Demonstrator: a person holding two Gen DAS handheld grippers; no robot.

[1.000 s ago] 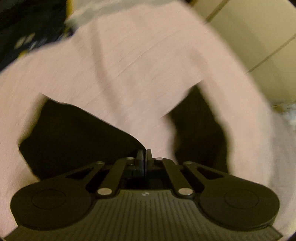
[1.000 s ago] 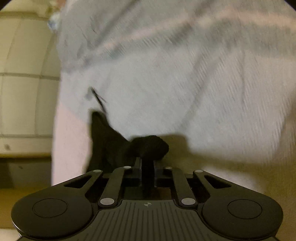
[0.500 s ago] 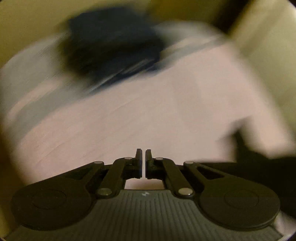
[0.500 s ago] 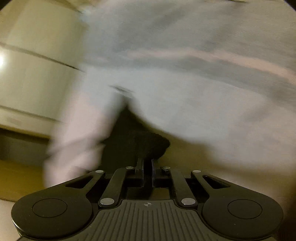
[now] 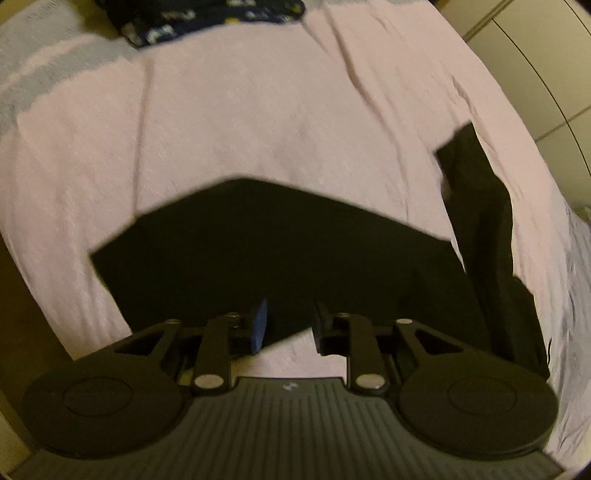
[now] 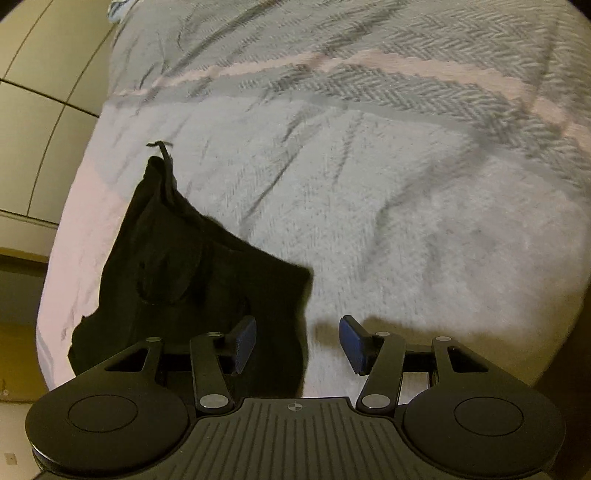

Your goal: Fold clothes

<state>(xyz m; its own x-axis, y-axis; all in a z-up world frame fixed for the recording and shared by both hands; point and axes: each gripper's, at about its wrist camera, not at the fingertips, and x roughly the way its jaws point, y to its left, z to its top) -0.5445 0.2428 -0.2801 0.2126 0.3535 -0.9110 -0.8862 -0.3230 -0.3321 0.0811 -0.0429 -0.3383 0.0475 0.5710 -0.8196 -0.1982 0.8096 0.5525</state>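
Observation:
A black garment [image 5: 280, 251] lies spread flat on the pink sheet [image 5: 258, 110] in the left wrist view, with a narrower part [image 5: 484, 236] running up its right side. My left gripper [image 5: 288, 326] hovers open over the garment's near edge, nothing between its fingers. In the right wrist view the same black garment [image 6: 184, 273] lies bunched at the left, a thin cord [image 6: 164, 155] sticking out at its top. My right gripper [image 6: 297, 341] is open just above the garment's right edge, holding nothing.
A grey and white herringbone blanket [image 6: 369, 166] with pink stripes covers the bed beside the pink sheet. A dark blue patterned cloth [image 5: 207, 16] lies at the far end. Pale cabinet panels [image 6: 40, 85] stand past the bed's edge.
Both grippers were shut on the black garment a second ago; both have opened and let go. The garment now lies flat on the bed.

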